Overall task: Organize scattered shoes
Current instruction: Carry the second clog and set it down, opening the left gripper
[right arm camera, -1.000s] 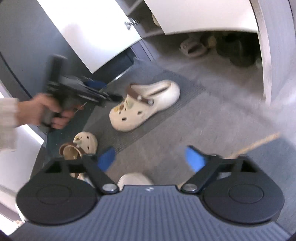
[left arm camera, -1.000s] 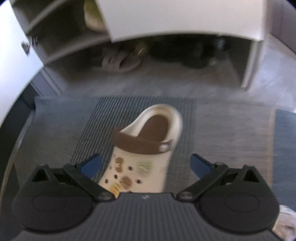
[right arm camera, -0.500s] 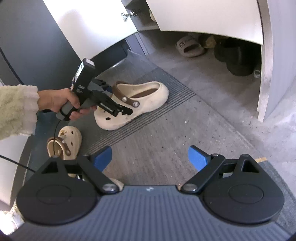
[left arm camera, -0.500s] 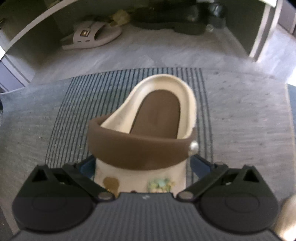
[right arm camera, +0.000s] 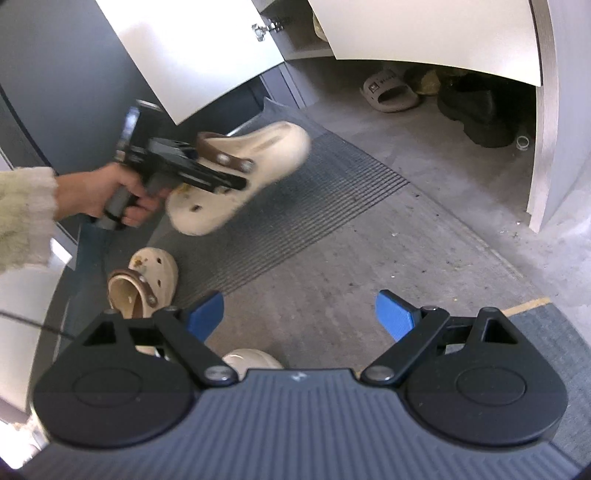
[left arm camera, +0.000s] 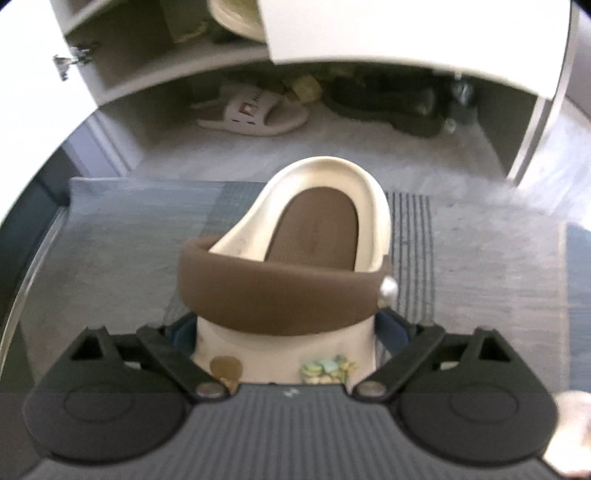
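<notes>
Lifting cream foam clog w/ brown heel strap (right arm camera: 240, 177) off ribbed grey mat (right arm camera: 295, 221) | L gripper (left arm camera: 288, 332) now pinching it, was spread 1s ago | R gripper (right arm camera: 299, 317) spread, empty | likely headed to white shoe cabinet (right arm camera: 424, 33)

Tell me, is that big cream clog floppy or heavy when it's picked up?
Probably light: the left gripper holds the cream clog off the mat by its toe end alone. It looks stiff, since its heel sticks out without drooping. Its brown strap might swing.

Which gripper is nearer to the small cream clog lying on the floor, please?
Right. The right gripper, open, hovers just beside the small clog; the left gripper is farther off, holding the large clog.
</notes>
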Tool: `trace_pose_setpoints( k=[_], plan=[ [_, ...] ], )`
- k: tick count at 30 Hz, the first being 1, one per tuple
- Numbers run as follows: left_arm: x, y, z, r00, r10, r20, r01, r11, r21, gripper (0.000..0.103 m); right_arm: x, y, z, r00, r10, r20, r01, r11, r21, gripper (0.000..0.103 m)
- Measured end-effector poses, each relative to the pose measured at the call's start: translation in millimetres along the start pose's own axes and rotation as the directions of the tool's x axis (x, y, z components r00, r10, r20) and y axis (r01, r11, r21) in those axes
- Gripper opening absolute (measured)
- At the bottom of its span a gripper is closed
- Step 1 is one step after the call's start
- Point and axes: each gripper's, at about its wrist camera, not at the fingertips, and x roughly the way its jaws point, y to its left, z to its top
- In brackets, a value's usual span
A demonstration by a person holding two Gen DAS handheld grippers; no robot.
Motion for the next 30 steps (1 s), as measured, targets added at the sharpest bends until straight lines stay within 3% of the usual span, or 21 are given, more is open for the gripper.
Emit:
trace_pose_setpoints(
  k=[5,10,12,13,16,17,21,24,28,30],
  plan=[
    [-118.1,5.8,-40.2,0.997,0.074,0.013,-0.073,0.997,-0.029,0.095,9.9,27.6,-16.3,0.998,0.066,-0.007,-0.065,0.996,0.067,0.091],
    [-179.5,3.3,-104.7,0.985,0.165,-0.052,-0.170,0.980,-0.099,0.095,18.3,66.2,-33.3,0.988,0.154,-0.018,-0.152,0.982,0.114,0.091],
    [-195.2,0.7,-157.0,0.973,0.201,-0.116,-0.217,0.964,-0.153,0.096,17.1,84.7,-38.3,0.983,0.181,-0.023,-0.179,0.981,0.072,0.091],
    [-196.0,0.2,-164.7,0.971,0.204,-0.126,-0.223,0.962,-0.159,0.096,16.5,93.0,-40.4,0.982,0.189,-0.028,-0.187,0.981,0.044,0.091],
    [-191.5,-0.4,-228.0,0.954,0.210,-0.213,-0.252,0.949,-0.192,0.095,15.3,110.3,-46.1,0.982,0.187,-0.040,-0.188,0.982,-0.027,0.091],
    [-181.5,0.4,-255.8,0.949,0.197,-0.246,-0.250,0.946,-0.207,0.095,14.9,113.2,-45.5,0.982,0.183,-0.047,-0.184,0.982,-0.037,0.091],
    [-138.6,4.0,-307.9,0.923,0.185,-0.337,-0.260,0.947,-0.191,0.095,11.9,126.9,-40.9,0.983,0.179,-0.045,-0.183,0.976,-0.118,0.091],
    [-113.5,11.5,-330.3,0.910,0.160,-0.383,-0.243,0.954,-0.178,0.095,15.8,134.1,-39.5,0.985,0.160,-0.062,-0.168,0.969,-0.180,0.091],
    [-108.0,17.5,-335.0,0.917,0.127,-0.379,-0.223,0.949,-0.221,0.097,26.4,137.1,-41.4,0.984,0.159,-0.085,-0.171,0.971,-0.166,0.091],
    [-109.1,18.0,-332.8,0.911,0.137,-0.388,-0.244,0.939,-0.241,0.098,29.8,140.6,-46.1,0.981,0.169,-0.096,-0.183,0.970,-0.163,0.091]
  ],
)
